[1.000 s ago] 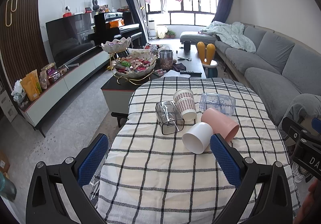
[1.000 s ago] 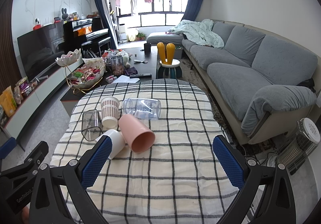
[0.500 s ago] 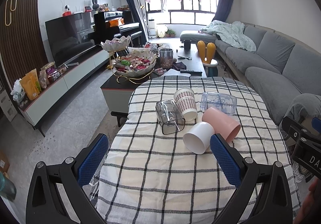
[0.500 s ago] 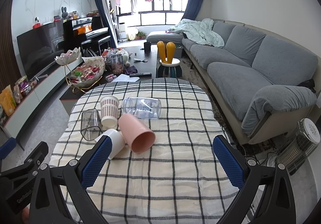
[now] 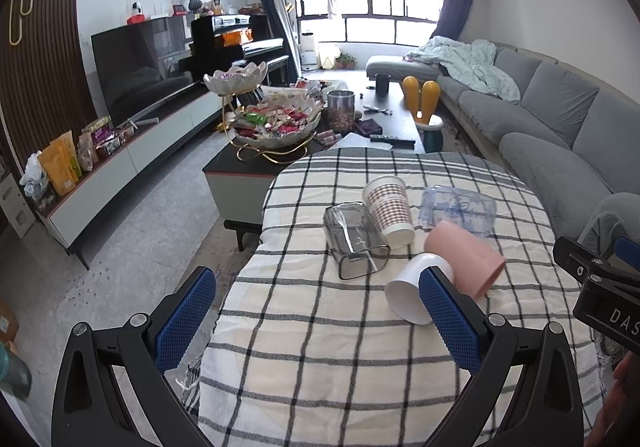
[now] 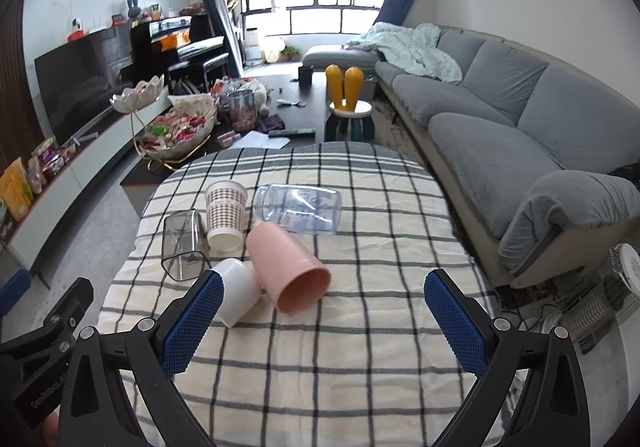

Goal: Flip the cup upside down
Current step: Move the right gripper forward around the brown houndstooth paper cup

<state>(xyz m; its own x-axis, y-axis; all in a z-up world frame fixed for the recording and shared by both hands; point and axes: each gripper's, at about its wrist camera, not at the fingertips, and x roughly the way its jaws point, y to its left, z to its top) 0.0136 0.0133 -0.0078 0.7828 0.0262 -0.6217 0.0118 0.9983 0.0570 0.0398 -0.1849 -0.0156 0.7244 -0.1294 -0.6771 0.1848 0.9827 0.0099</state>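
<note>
lying on its side, pink cup (image 6: 286, 267) opens toward both wide-spread, empty grippers (image 5: 316, 311) (image 6: 324, 323).

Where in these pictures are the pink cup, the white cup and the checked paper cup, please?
pink cup (image 6: 280, 251): right wrist view, side wall.
white cup (image 5: 404, 297): left wrist view, open mouth.
checked paper cup (image 6: 225, 209): right wrist view, patterned side.
</note>
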